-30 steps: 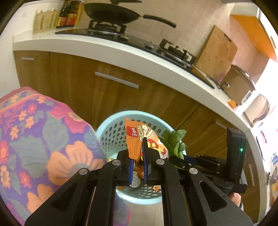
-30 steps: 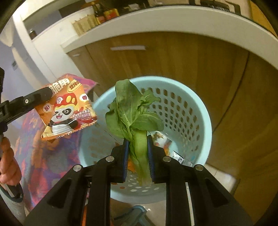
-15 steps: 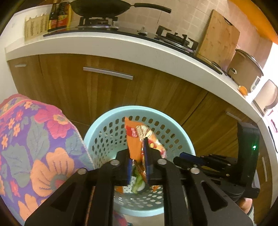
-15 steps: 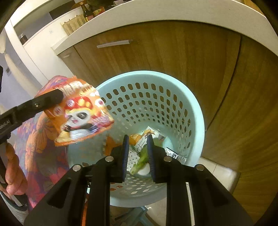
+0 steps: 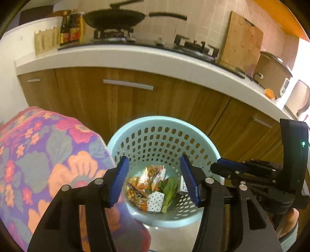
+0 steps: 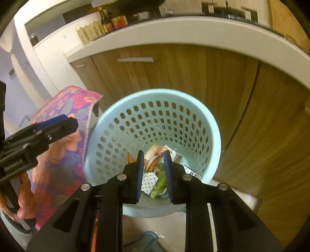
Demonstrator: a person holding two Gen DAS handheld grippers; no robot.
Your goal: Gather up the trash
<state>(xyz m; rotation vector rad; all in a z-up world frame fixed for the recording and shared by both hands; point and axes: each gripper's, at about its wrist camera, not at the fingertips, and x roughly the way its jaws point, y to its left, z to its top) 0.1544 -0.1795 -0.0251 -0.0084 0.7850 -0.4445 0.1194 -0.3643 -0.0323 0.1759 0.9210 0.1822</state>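
Observation:
A light blue perforated basket (image 5: 164, 124) (image 6: 213, 135) stands on the floor by the wooden cabinets. Inside lie an orange snack bag (image 5: 144, 179) (image 6: 155, 153), a green leafy vegetable (image 5: 170, 188) (image 6: 159, 181) and a dotted white paper (image 5: 155, 200) (image 6: 148, 182). My left gripper (image 5: 157, 182) is wide open and empty above the basket. My right gripper (image 6: 154, 174) is open with a narrow gap, empty, also above the basket. It shows at the right of the left wrist view (image 5: 228, 167).
A floral cloth (image 5: 38, 155) (image 6: 65, 147) covers something just left of the basket. Wooden cabinet doors (image 5: 127, 100) and a white counter (image 5: 135, 56) with a stove and wok (image 5: 116, 17) stand behind. A person's hand (image 6: 25, 197) holds the left gripper.
The right gripper let the green vegetable fall into the basket. The left gripper then opened wide and the orange snack bag dropped in too. Both grippers now hold nothing.

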